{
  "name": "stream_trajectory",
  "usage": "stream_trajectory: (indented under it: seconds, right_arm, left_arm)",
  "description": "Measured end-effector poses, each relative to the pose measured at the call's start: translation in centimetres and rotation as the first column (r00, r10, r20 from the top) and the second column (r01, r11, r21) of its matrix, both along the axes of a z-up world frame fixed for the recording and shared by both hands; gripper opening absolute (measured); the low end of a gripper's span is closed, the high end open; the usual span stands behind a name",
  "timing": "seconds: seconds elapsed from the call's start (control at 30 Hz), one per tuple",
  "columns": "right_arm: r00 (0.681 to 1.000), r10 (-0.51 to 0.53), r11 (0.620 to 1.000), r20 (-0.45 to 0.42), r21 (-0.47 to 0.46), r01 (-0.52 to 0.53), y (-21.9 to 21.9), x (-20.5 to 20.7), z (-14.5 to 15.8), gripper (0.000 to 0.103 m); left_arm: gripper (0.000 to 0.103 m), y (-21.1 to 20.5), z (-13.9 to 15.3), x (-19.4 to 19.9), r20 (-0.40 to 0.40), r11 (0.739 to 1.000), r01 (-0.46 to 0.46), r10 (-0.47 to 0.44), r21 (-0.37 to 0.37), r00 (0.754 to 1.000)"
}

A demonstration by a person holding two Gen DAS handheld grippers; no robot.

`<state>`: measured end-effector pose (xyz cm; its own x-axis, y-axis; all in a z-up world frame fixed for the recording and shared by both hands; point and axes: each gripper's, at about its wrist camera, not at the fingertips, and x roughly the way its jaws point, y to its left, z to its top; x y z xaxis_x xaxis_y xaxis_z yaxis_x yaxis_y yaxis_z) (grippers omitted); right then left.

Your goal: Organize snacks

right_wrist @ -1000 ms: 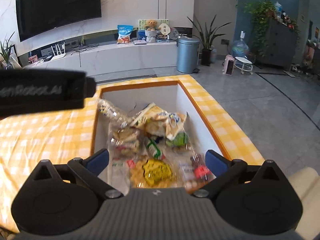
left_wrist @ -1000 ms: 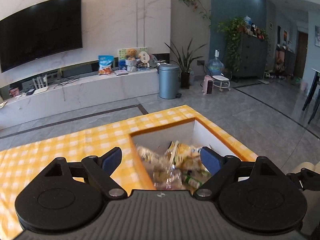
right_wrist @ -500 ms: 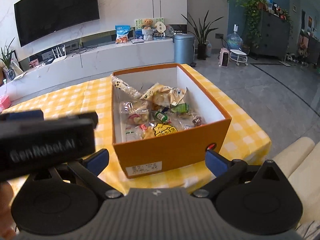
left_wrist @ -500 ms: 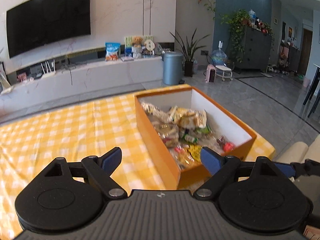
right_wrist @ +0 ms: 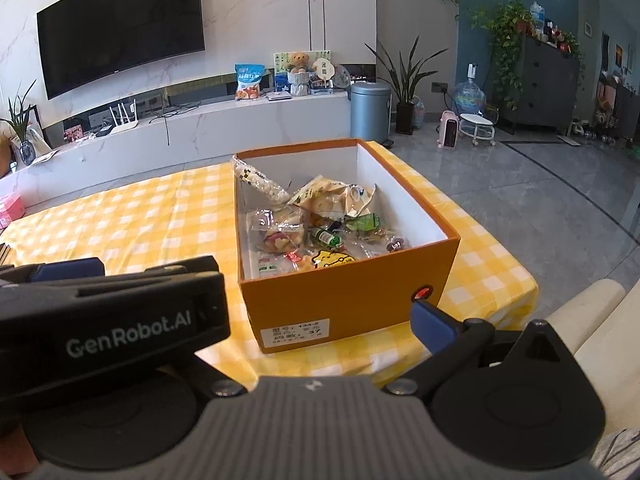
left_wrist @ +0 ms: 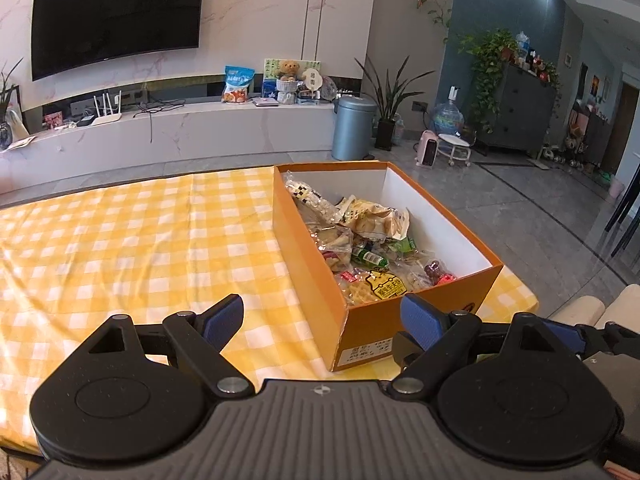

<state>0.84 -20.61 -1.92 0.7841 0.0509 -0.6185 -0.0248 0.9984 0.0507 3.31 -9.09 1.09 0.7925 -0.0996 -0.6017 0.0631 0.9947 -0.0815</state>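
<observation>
Snacks (left_wrist: pixel 362 244) in crinkly wrappers, rectangular orange cardboard box (right_wrist: pixel 344 300), both tongs wide, empty.

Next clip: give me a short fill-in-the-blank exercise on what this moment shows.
1. The snacks lie inside an ____ box.
2. The box stands on a yellow-and-white ____ tablecloth.
3. The left gripper holds ____.
4. In the right wrist view, the left gripper partly hides the right gripper's ____ finger.

Missing words: orange; checked; nothing; left

The left tongs (right_wrist: pixel 100 312) hide the right tongs' left finger; the box (right_wrist: pixel 348 300) label's print is too small to read.
</observation>
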Motion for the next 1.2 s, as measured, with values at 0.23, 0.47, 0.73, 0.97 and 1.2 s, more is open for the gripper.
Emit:
stream_trajectory:
  seconds: [0.23,0.47,0.73,0.97,1.2]
  right_arm:
    - [1.000,0.013,1.000,0.016,0.009,-0.013,-0.2,-0.3,0.5,0.100]
    - [0.999,0.025,1.000,0.036,0.007,-0.025,-0.3,-1.2,1.5,0.100]
    - [0.998,0.064,0.991,0.023,0.113,-0.066,-0.6,-2.0,2.1,0.100]
    - [0.996,0.075,0.992,0.040,0.094,-0.079,0.2,-2.4,2.5,0.100]
    - [0.996,0.070,0.995,0.052,0.064,-0.073,0.7,-2.4,2.3,0.100]
  left_arm:
    - [0.103,-0.3,0.6,-0.6,0.005,0.999,-0.023,0.023,0.030,1.000]
    - [0.103,-0.3,1.7,-1.8,0.029,0.999,-0.033,0.032,0.035,0.999]
    - [0.103,0.0,3.2,-3.1,0.058,0.998,-0.046,0.044,0.041,0.997]
    - [0.103,0.5,3.6,-3.3,0.064,0.998,-0.057,0.055,0.036,0.996]
    - [0.103,0.8,3.2,-3.2,0.064,0.997,-0.070,0.067,0.037,0.996]
